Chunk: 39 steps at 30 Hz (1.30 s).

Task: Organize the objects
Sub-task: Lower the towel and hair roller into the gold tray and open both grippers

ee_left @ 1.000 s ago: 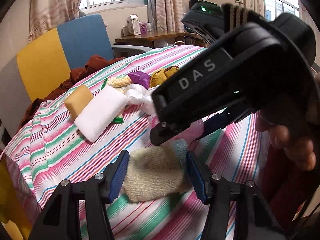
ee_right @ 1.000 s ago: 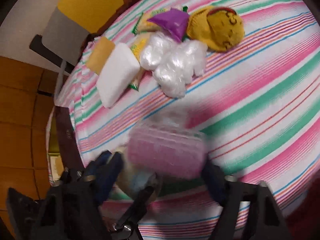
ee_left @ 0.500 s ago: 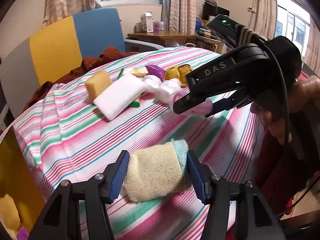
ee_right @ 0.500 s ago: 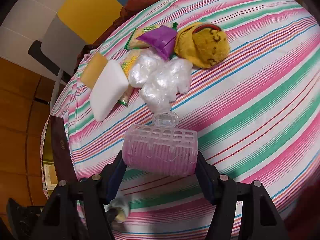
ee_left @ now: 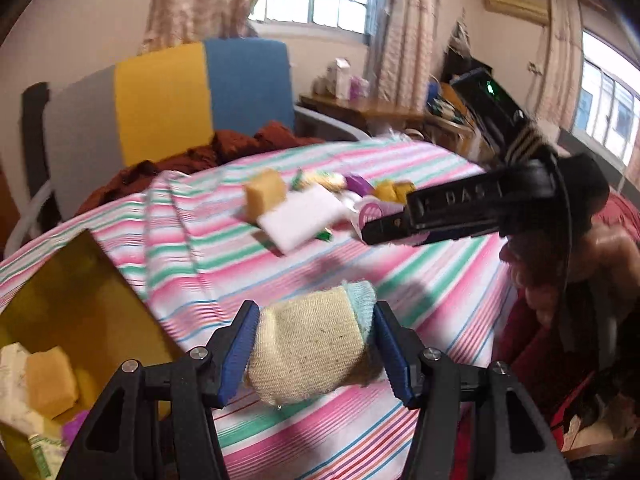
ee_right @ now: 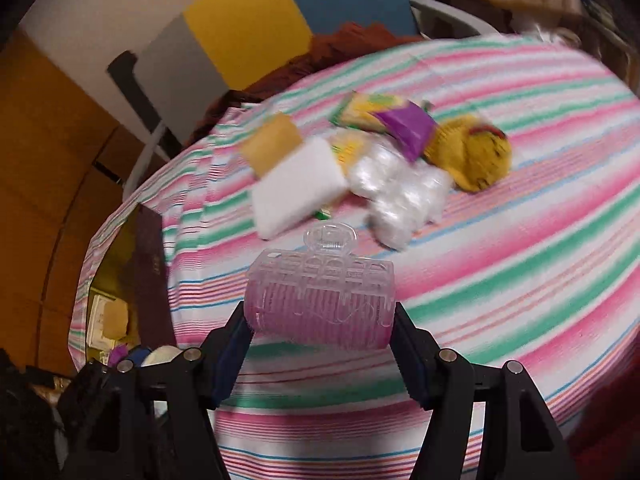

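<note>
1. Nearest to us in the left wrist view, our left gripper has its blue pads pressed on both sides of a rolled beige sock with a pale blue cuff, holding it clear above the striped tablecloth.
2. In the right wrist view, our right gripper is clamped on a pink hair roller with a clear plastic clip over it, gripping it by its two ends above the cloth.
3. Low on the left, beside the table edge, we see a yellow bin holding a tan sponge and some paper packets.
4. Further across the table lies the loose pile: a white sponge block touching a tan sponge, with green-and-yellow snack packets partly under them.
5. Just beside those we find crinkled clear plastic bags, a purple packet on top, and a yellow knitted item at the right end.
6. From the left view, our right gripper's black body reaches in from the right over the pile, a hand behind it.
7. Beyond the table stand a grey, yellow and blue chair with rust-brown cloth on it, then a wooden desk and curtained windows.
</note>
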{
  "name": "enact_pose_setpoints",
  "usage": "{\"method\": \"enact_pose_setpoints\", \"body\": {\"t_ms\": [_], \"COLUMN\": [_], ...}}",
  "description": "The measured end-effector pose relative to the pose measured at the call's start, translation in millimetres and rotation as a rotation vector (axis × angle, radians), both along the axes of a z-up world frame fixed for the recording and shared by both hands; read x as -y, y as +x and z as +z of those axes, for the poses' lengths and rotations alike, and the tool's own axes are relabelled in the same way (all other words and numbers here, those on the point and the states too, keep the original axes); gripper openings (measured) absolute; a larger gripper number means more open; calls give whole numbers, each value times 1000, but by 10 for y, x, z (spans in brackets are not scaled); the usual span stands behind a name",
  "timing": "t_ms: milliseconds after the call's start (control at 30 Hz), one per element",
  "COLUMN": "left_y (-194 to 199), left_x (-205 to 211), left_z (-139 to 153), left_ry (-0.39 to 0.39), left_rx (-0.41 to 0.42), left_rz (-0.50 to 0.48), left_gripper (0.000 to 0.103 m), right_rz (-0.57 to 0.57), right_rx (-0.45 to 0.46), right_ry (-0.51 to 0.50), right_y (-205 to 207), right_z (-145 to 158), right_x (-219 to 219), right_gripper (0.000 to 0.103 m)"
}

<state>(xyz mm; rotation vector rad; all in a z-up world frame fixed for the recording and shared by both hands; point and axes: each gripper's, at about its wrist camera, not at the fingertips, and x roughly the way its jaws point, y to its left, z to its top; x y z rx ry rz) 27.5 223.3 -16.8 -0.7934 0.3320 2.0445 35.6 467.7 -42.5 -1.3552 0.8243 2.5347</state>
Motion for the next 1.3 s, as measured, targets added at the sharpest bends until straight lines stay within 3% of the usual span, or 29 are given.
{"method": "enact_pose_setpoints", "body": {"t_ms": [433, 767, 867, 933, 967, 1067, 1300], "left_y": [-491, -885, -970, -994, -981, -974, -910], "left_x": [1276, 1959, 2033, 2072, 2085, 2146, 2140], "left_z": [367, 176, 105, 82, 66, 30, 96], "left_ry": [91, 48, 52, 41, 39, 36, 37], "left_rx": [-14, 3, 28, 20, 22, 35, 29], "left_rz": [391, 654, 688, 714, 715, 735, 745], "left_gripper": [59, 60, 66, 77, 79, 80, 80], "right_rz": [293, 495, 529, 533, 529, 517, 484], "right_rx": [-108, -75, -49, -58, -62, -83, -81], "right_ry": [39, 69, 93, 106, 109, 117, 93], "right_y": [-609, -1234, -1514, -1694, -1755, -1865, -1688], "right_z": [372, 376, 353, 378, 391, 430, 379], "right_x": [1116, 1940, 2199, 2345, 2385, 2450, 2319], "right_gripper": [67, 67, 68, 69, 75, 86, 86]}}
